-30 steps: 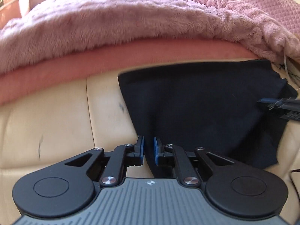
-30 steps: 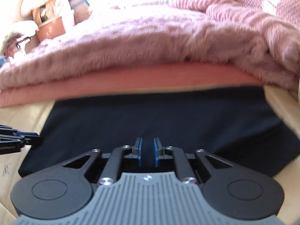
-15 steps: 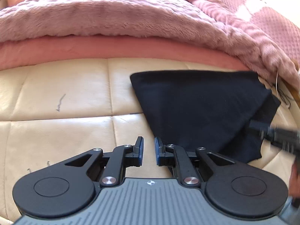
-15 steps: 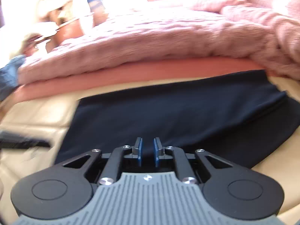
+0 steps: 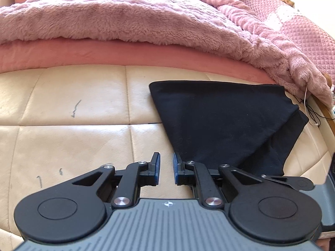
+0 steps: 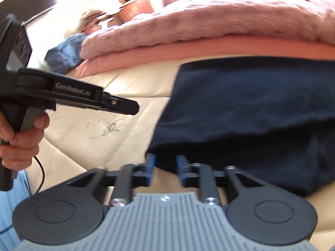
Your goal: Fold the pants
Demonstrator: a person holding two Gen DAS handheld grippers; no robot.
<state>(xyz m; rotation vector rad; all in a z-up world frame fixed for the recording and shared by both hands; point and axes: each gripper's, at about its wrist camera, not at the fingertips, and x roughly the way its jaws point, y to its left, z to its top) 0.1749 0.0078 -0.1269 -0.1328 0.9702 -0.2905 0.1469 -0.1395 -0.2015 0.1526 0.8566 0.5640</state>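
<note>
The folded dark pants lie right of centre on the cream cushion, below the pink blanket. The left gripper sits at their lower left corner, jaws slightly apart, empty. The right gripper, jaws just opening, straddles the hem unpinched.

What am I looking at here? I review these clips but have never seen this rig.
A person holds a trigger-handled gripper in each hand, each carrying a camera that looks out along its fingers. One picture is from the left gripper, the other from the right gripper. The right view also shows the left gripper from the side, with the hand on its handle. Dark folded pants lie on a cream padded surface, beside a pink blanket. Nothing is held: the left jaws stand slightly apart over bare padding; the right jaws have just been opening, at the pants' edge.
</note>
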